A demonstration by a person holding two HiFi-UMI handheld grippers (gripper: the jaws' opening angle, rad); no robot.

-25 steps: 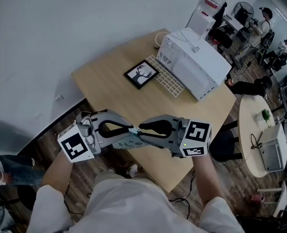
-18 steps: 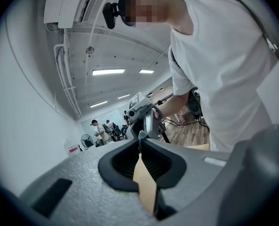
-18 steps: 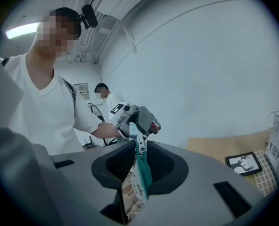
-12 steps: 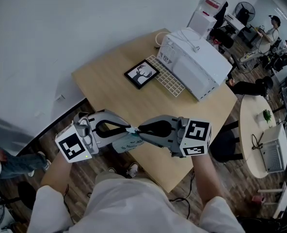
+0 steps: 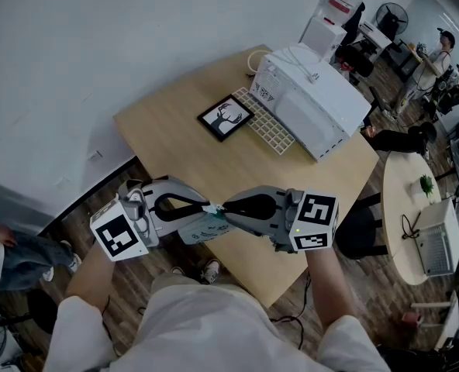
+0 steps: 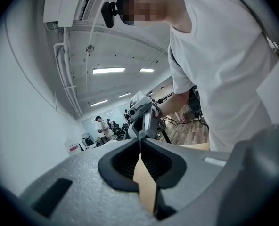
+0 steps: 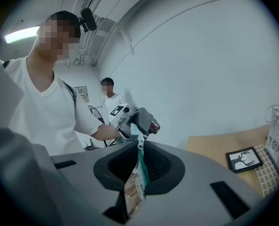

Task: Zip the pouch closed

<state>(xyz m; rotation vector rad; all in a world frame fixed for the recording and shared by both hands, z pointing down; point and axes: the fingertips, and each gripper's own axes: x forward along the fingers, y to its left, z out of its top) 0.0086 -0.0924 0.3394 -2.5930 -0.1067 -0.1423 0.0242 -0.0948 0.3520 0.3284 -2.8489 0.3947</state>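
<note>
A small pouch (image 5: 201, 225) with teal, white and brown print hangs between my two grippers, above the near edge of the wooden table (image 5: 167, 142). My left gripper (image 5: 208, 206) comes in from the left and is shut on the pouch's thin edge (image 6: 146, 182). My right gripper (image 5: 223, 208) faces it tip to tip. Its jaws have just been closing and now pinch the pouch (image 7: 137, 175) at its top, where the small zipper pull (image 7: 140, 145) sticks up between the tips. Both grippers point nearly level.
On the table stand a white box-shaped appliance (image 5: 311, 103), a framed deer picture (image 5: 226, 118) and a white grid mat (image 5: 270, 128). A round table (image 5: 406, 208) with a laptop is at the right. A person's legs (image 5: 16, 254) show at the left edge.
Both grippers have kept their place with the pouch between them. The legs of the person at the left edge have moved along the floor.
</note>
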